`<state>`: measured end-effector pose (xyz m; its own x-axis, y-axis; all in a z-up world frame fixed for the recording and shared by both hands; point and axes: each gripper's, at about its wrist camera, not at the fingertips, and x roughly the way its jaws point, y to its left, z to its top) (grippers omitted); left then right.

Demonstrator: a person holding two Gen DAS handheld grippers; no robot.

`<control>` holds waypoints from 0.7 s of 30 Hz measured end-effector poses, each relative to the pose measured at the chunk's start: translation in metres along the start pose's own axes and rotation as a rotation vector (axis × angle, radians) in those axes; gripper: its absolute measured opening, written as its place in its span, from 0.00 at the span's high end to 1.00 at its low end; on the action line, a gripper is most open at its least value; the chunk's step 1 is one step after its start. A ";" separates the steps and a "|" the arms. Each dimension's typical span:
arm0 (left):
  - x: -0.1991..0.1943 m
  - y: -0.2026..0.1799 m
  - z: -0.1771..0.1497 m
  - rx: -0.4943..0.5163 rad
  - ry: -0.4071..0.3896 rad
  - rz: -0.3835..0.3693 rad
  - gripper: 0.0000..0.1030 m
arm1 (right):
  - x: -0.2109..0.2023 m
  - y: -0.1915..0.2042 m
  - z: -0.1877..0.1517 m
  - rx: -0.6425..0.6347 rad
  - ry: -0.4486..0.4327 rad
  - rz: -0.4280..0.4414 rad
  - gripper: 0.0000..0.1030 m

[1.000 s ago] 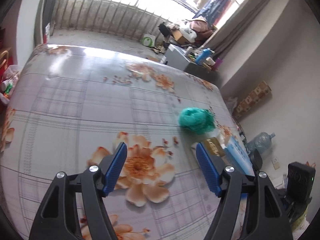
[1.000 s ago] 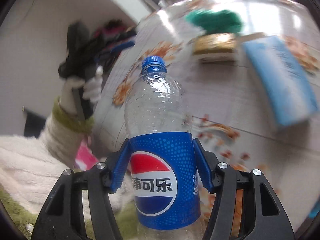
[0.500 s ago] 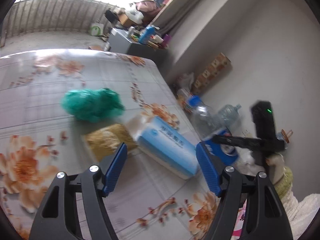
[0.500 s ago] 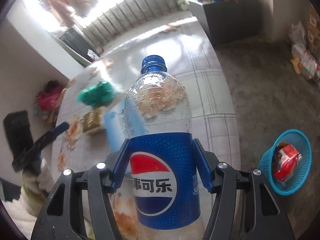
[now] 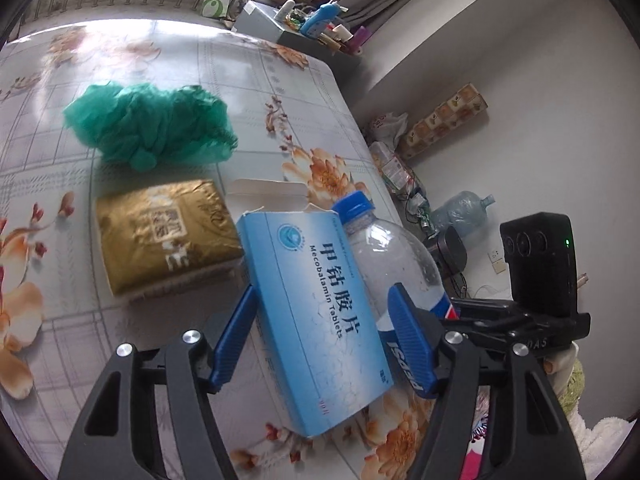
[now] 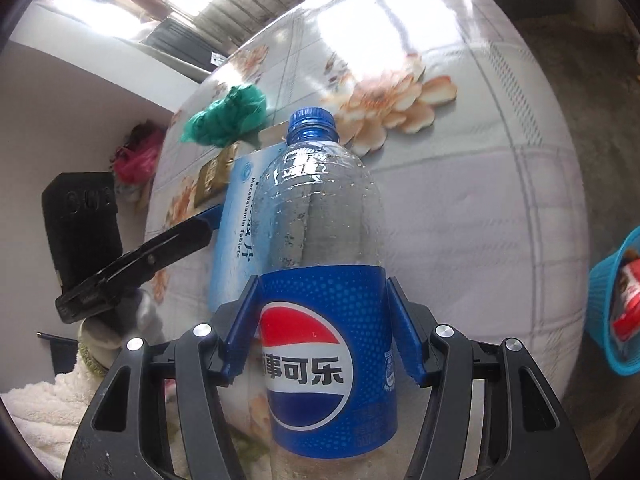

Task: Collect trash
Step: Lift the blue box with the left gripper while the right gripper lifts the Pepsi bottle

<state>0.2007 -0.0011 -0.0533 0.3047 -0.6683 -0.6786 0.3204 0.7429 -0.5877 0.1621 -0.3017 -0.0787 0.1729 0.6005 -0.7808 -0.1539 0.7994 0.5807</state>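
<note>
A: Where were your two grippers just then?

B: Your right gripper [image 6: 324,320] was clamped on the Pepsi bottle [image 6: 324,240], its blue pads pressed against both sides of the label, cap pointing away from you over the flowered table [image 6: 480,160]. Your left gripper [image 5: 324,340] straddled the blue tablet box [image 5: 316,312], and its jaws were closing. The box lay between the pads, but from the left wrist view you could not tell whether they were pressing on it.

A: And where did the box lie?

B: It lay flat on the table near the edge, one end flap open, with the bottle just beside it on the right. The gold packet [image 5: 164,236] sat just to its left, and the crumpled green bag [image 5: 152,124] lay farther off, behind the packet.

A: Was the bin visible?

B: The blue basket [image 6: 604,280] stood on the floor beyond the table's edge, at the right of the right wrist view, with a red-and-white wrapper [image 6: 628,300] inside.
</note>
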 end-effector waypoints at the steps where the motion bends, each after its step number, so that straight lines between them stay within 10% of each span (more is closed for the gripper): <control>1: -0.003 0.002 -0.001 0.001 0.009 0.001 0.37 | 0.001 0.004 -0.008 0.005 0.001 0.019 0.45; 8: -0.026 0.005 -0.029 0.029 0.097 -0.017 0.36 | 0.005 0.027 -0.058 0.043 -0.019 0.073 0.45; 15: -0.006 -0.023 -0.030 0.198 0.073 0.226 0.22 | -0.020 0.015 -0.053 0.134 -0.175 -0.113 0.42; 21: 0.020 -0.034 -0.038 0.257 0.081 0.288 0.21 | -0.014 0.014 -0.045 0.154 -0.210 -0.229 0.38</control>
<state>0.1623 -0.0388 -0.0637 0.3458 -0.4214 -0.8384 0.4494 0.8587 -0.2463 0.1137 -0.2997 -0.0707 0.3849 0.3836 -0.8395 0.0575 0.8978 0.4367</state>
